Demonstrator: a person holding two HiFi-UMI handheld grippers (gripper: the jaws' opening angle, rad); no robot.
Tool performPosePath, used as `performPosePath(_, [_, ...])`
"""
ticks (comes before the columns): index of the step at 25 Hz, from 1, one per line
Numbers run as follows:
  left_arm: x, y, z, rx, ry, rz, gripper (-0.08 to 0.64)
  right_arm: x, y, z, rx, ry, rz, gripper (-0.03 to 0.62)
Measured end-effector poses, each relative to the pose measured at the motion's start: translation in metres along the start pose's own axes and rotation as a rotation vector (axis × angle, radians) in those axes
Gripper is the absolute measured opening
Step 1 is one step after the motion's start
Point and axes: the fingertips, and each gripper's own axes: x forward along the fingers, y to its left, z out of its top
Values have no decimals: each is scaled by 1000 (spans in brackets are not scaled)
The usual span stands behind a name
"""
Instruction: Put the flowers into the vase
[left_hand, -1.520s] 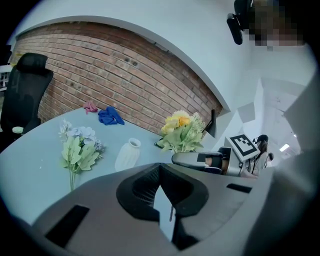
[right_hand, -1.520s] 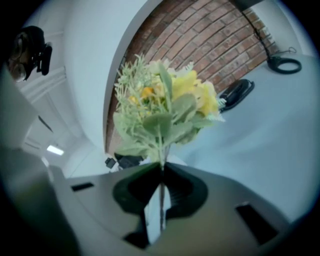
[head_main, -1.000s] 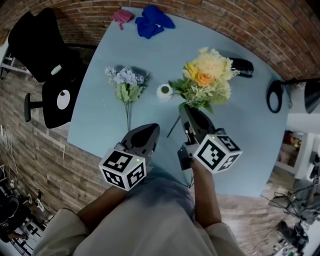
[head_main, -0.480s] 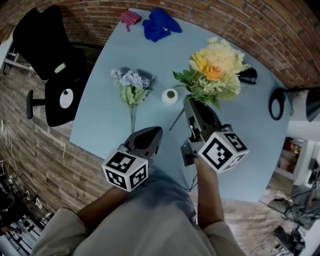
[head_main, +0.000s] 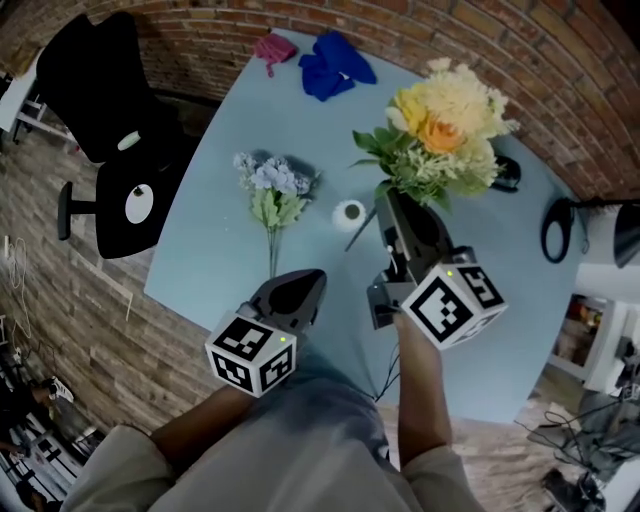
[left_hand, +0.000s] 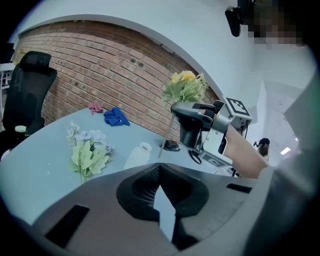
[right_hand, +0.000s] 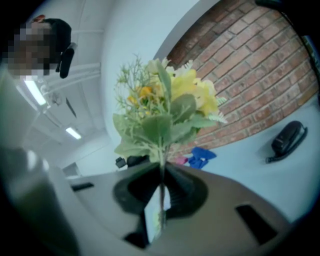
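My right gripper (head_main: 392, 203) is shut on the stem of a yellow and orange flower bunch (head_main: 442, 135), held up off the light blue table (head_main: 230, 130). In the right gripper view the bunch (right_hand: 167, 107) rises straight out of the closed jaws. A small white vase (head_main: 349, 212) stands on the table just left of the hanging stem end. A pale purple flower bunch (head_main: 271, 190) lies flat to the left of the vase. My left gripper (head_main: 305, 283) is shut and empty near the table's front edge. The left gripper view shows the vase (left_hand: 137, 155), the purple bunch (left_hand: 87, 150) and the right gripper (left_hand: 192, 127).
A blue cloth (head_main: 335, 65) and a pink item (head_main: 272, 46) lie at the far edge of the table. A black stapler-like object (head_main: 505, 172) sits behind the yellow bunch. A black office chair (head_main: 110, 130) stands left of the table, and a brick wall runs behind.
My right gripper has risen with the yellow bunch, lifting it higher above the table. The left gripper has stayed in place.
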Motion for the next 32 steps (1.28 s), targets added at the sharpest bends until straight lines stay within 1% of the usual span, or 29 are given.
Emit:
performPosePath(7, [2, 5, 4, -5, 5, -3, 20, 11, -2, 16, -17, -26, -4, 46])
performPosePath(14, [5, 9, -1, -18, 20, -13, 20, 17, -6, 23, -45, -48, -9, 46])
performPosePath(20, [4, 11, -6, -26, 36, -15, 20, 22, -14, 18, -52, -51, -28, 46])
performPosePath(27, [4, 14, -7, -32, 42, -6, 20, 27, -15, 19, -118, -91, -34, 46])
performPosePath(32, [7, 10, -10, -29, 51, -16, 20, 31, -19, 11, -143, -90, -45, 46])
